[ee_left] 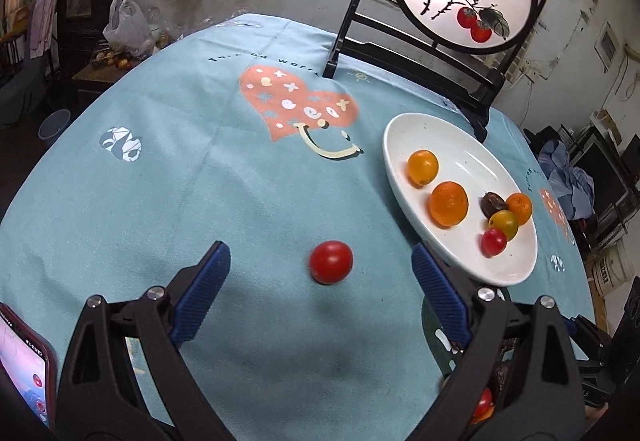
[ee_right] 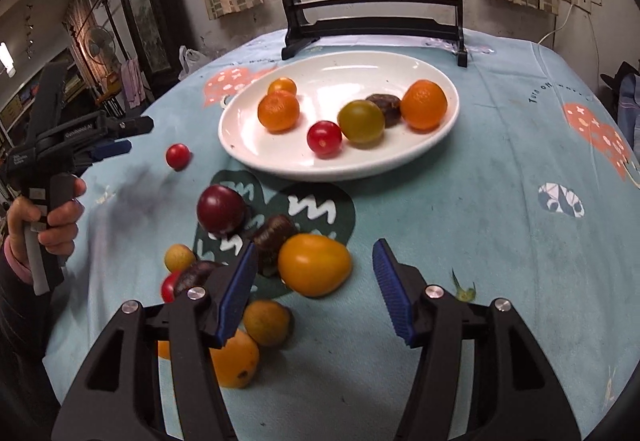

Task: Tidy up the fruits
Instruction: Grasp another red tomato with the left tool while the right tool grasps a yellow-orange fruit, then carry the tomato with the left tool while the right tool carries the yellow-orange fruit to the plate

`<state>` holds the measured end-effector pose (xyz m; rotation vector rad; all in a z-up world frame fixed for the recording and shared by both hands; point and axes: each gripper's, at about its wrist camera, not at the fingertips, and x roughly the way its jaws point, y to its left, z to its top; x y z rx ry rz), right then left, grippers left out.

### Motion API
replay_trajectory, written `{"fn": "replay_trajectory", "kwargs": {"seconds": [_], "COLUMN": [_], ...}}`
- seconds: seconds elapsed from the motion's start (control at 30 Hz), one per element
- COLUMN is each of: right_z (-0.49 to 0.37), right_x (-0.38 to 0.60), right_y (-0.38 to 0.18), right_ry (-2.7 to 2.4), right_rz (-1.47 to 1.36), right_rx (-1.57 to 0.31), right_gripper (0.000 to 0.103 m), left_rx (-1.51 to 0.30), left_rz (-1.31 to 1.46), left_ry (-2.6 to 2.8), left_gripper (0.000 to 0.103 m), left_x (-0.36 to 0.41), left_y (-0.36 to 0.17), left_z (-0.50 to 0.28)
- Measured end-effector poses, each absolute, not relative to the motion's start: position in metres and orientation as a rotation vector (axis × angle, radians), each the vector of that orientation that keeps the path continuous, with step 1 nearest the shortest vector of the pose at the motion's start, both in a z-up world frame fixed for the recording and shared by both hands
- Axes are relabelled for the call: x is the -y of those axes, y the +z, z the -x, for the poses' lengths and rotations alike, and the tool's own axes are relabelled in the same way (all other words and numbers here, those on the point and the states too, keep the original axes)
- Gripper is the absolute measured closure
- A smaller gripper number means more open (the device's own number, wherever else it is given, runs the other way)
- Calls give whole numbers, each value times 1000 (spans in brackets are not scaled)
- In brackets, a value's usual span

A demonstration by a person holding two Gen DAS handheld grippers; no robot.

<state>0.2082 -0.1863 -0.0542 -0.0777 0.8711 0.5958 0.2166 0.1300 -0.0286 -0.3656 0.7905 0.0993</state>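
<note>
Ahead of both tools, a white oval ceramic plate (ee_right: 440,145) holds six small fruits. Both the left gripper (ee_left: 320,281) and right gripper (ee_right: 314,289) gape, released (nothing held); a small round red tomato (ee_left: 331,262) lies on the cloth between the left's fingers, and a yellow-orange oval tomato (ee_right: 314,264) sits between the right's.

Fruit pile (ee_left: 486,403) mostly hidden behind left gripper's arm; phone (ee_left: 24,365) cut off at edge.

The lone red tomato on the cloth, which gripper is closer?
Left. The left gripper frames the red tomato; the right gripper hovers over the fruit pile instead.
</note>
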Motion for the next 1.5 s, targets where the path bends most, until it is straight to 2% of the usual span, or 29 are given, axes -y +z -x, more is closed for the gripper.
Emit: {"fn": "replay_trajectory", "kwargs": {"seconds": [0.33, 0.5, 0.67, 0.77, 1.07, 1.1, 1.23, 1.3, 1.43, 1.5], "right_z": [-207, -208, -212, -214, -219, -219, -217, -215, -214, -213], "right_x": [177, 172, 169, 169, 195, 196, 195, 192, 189, 189], "right_y": [-67, -69, -70, -70, -53, -53, -51, -51, -52, -53], "right_ry": [603, 613, 611, 602, 584, 577, 582, 592, 604, 606], "right_rz": [138, 159, 170, 173, 23, 16, 10, 18, 27, 26], "right_rx": [-904, -891, -882, -877, -841, -839, -838, -841, -848, -851], "right_gripper": [43, 52, 55, 60, 61, 61, 61, 61, 61, 61], "left_rx": [-823, -826, -833, -834, -826, -823, -850, -870, -896, -902], "left_rz": [349, 335, 332, 322, 155, 113, 84, 103, 138, 138], "left_ry": [68, 62, 52, 51, 75, 82, 46, 41, 54, 58], "left_gripper": [9, 9, 9, 9, 10, 13, 37, 45, 54, 55], "left_x": [-122, -118, -116, -115, -100, -95, -92, -95, -104, -104], "left_y": [-33, -33, -34, -34, -38, -39, -48, -53, -62, -64], "left_z": [-219, -219, -219, -219, -223, -225, -235, -241, -250, -252]}}
